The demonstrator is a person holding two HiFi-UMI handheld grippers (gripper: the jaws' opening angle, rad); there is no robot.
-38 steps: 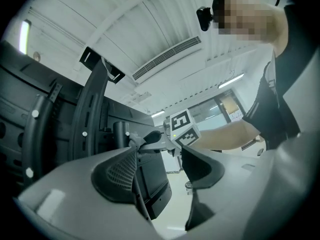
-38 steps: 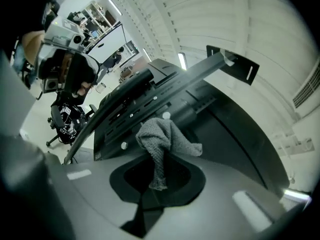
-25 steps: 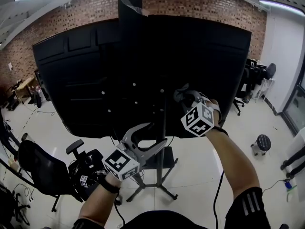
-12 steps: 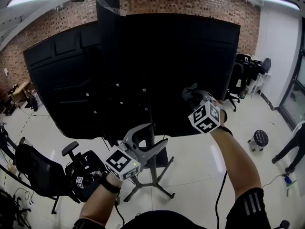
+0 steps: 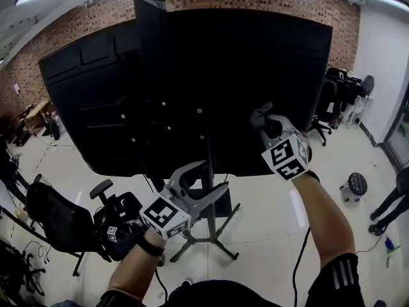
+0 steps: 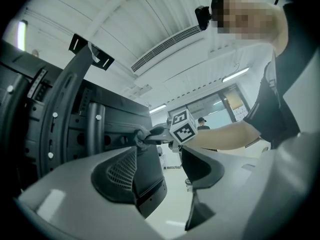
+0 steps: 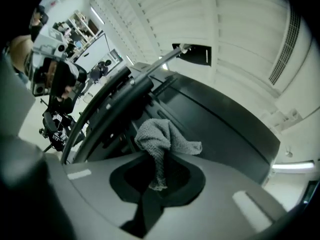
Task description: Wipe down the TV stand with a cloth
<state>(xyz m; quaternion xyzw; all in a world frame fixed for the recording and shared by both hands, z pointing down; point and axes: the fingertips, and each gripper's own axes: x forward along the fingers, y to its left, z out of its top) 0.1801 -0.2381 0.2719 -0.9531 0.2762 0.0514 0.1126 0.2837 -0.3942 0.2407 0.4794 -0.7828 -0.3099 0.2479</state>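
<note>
The black back of a large TV (image 5: 243, 75) fills the head view, mounted on a black stand pole (image 5: 209, 171) with splayed feet (image 5: 204, 238). My right gripper (image 5: 267, 125) is shut on a grey cloth (image 5: 260, 115) that is pressed against the TV's back panel, right of the pole. In the right gripper view the cloth (image 7: 162, 139) bunches out of the closed jaws of that gripper (image 7: 156, 181) against the dark panel (image 7: 220, 129). My left gripper (image 5: 203, 183) hangs open and empty just in front of the pole, lower down. The left gripper view shows its jaws (image 6: 170, 189) apart.
A black office chair (image 5: 57, 226) and a bag with cables stand on the white floor at lower left. There is a small round stool (image 5: 355, 185) at right, and a person's legs (image 5: 386, 203) show at the right edge. A brick wall (image 5: 83, 18) rises behind the TV.
My right gripper has slid the cloth slightly rightward across the TV's back panel. The left gripper stays open in about the same place by the pole.
</note>
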